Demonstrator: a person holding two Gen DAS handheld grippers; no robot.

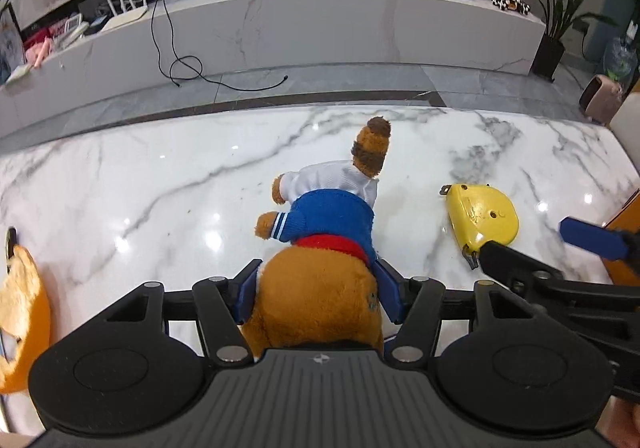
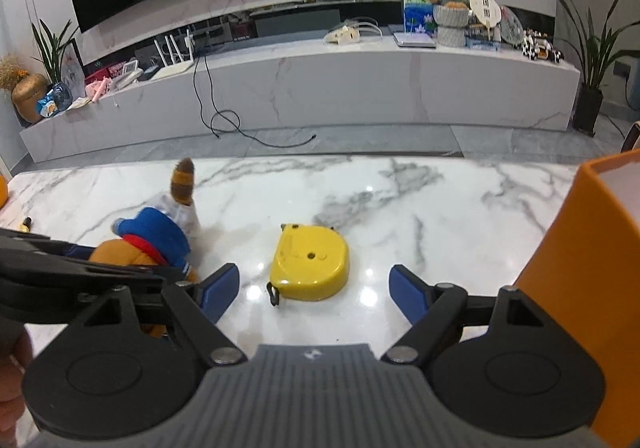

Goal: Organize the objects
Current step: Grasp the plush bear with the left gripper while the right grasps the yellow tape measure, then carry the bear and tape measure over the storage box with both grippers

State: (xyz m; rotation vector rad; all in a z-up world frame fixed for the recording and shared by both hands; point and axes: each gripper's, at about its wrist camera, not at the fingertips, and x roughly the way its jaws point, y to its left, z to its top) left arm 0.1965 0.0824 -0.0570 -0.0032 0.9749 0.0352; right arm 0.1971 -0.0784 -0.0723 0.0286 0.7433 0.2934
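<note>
Left gripper pinching plush bear on marble table; right gripper spread before yellow tape measure (likely next: advance, close).

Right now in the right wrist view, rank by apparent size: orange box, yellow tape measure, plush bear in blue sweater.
1. Orange box, largest, though cropped and nearest the camera.
2. and 3. Yellow tape measure and plush bear in blue sweater: unsure, the left gripper hides part of the bear.

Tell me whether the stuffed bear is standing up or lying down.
Lying down. The stuffed bear is stretched out along the marble table, feet pointing away, with the left gripper shut on its head.
</note>
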